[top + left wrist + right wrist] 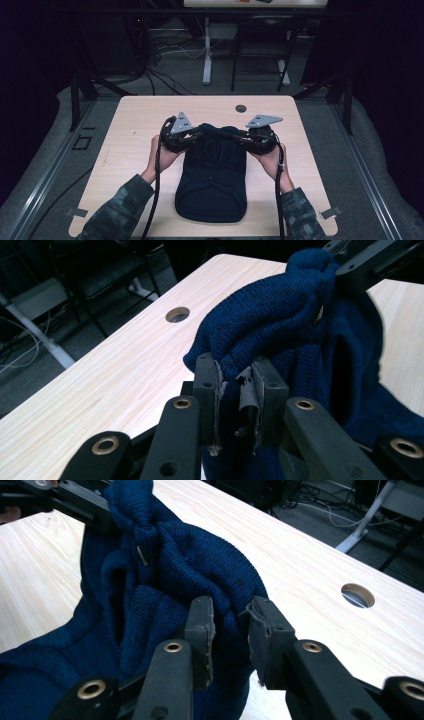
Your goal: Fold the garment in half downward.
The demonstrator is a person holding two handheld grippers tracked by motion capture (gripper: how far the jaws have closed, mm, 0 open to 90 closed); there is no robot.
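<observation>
Bore no readable writing. Lay lengthwise as a dark blue knitted garment [212, 182] on the tabletop [135, 125], long axis from near edge toward far edge, far end bunched and lifted. Was pinched there by the left gripper [235, 385] and right gripper [230, 625], jaws narrow on wool.

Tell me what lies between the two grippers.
The bunched top edge of the dark blue knitted garment spans from the left gripper to the right gripper, each clamped on it. The high view shows this, above the table.
</observation>
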